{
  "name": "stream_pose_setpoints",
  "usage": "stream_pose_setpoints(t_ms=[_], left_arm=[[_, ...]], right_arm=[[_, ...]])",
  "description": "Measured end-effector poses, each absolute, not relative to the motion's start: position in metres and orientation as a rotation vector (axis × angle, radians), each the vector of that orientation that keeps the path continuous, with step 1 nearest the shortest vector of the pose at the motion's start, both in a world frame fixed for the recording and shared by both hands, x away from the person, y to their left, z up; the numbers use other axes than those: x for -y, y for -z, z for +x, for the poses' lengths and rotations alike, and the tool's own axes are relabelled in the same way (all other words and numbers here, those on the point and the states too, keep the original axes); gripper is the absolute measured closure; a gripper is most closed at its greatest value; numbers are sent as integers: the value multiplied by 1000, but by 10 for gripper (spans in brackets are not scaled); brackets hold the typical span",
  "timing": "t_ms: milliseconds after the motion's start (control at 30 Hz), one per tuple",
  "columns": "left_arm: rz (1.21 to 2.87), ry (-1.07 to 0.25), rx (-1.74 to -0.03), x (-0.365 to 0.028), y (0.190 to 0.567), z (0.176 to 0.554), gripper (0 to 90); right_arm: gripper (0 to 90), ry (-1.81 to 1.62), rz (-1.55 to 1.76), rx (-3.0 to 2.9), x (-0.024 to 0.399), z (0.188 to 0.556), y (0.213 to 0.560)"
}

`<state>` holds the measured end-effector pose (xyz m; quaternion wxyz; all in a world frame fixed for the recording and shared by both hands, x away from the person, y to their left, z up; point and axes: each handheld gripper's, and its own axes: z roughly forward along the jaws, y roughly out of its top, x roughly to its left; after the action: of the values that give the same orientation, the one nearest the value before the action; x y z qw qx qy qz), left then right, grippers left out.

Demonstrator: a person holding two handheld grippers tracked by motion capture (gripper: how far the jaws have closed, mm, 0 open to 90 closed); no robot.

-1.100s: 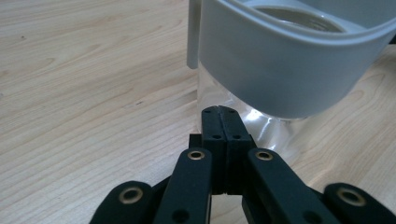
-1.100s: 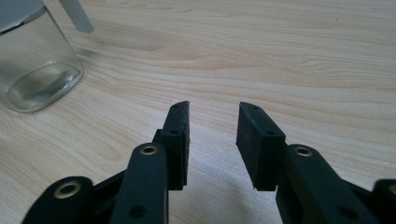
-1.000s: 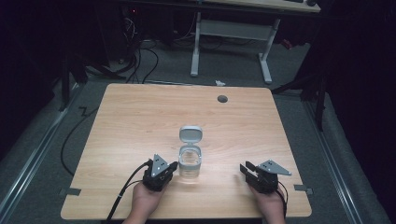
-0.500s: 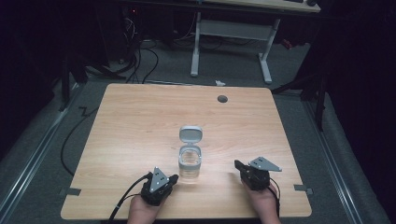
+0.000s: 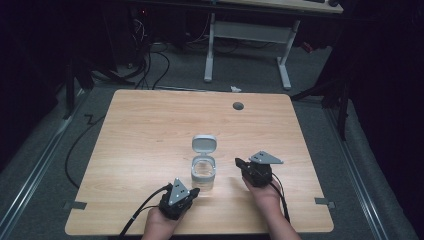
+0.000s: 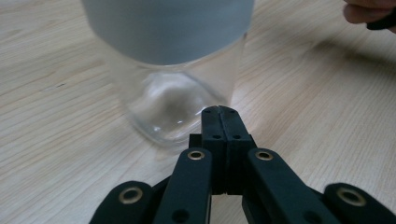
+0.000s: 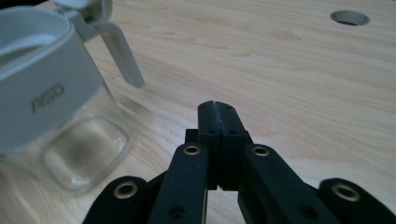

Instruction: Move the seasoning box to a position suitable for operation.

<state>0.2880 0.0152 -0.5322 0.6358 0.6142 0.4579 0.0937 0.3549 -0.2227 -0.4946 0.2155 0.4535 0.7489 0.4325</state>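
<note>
clear glass jar (image 5: 203, 174), flip lid (image 5: 204, 143) open | rigid, slick, breakable, light | grip at grey collar (image 7: 35, 100) | left tool (image 6: 219, 111), right tool (image 7: 218, 106) fully closed, empty

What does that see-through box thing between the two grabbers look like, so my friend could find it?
Look at the wooden table, near its front edge between the two hands. There stands a clear square jar with a grey collar and a grey lid flipped open behind it. It is the one see-through thing there.

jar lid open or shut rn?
Open. The jar stands upright on the table, and its grey lid is flipped back on its hinge, leaving the mouth uncovered.
</note>
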Motion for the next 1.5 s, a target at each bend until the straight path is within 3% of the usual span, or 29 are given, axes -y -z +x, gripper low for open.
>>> stream_pose_setpoints(t_ms=[467, 533, 567, 800, 1500], left_arm=[[1388, -204, -1045, -9, 533, 294, 900], [1309, -182, -1059, -4, 532, 295, 900], [1381, -202, -1047, -8, 533, 295, 900], [1389, -206, -1043, -8, 535, 295, 900], [1384, -206, -1040, -8, 534, 294, 900]], right_arm=[[900, -1248, 1198, -2047, 200, 382, 472], [900, -1248, 1191, -2047, 196, 386, 468], [900, -1247, 1185, -2048, 194, 388, 467], [900, -1277, 1140, -2048, 176, 398, 455], [900, -1327, 1078, -2038, 165, 395, 435]])
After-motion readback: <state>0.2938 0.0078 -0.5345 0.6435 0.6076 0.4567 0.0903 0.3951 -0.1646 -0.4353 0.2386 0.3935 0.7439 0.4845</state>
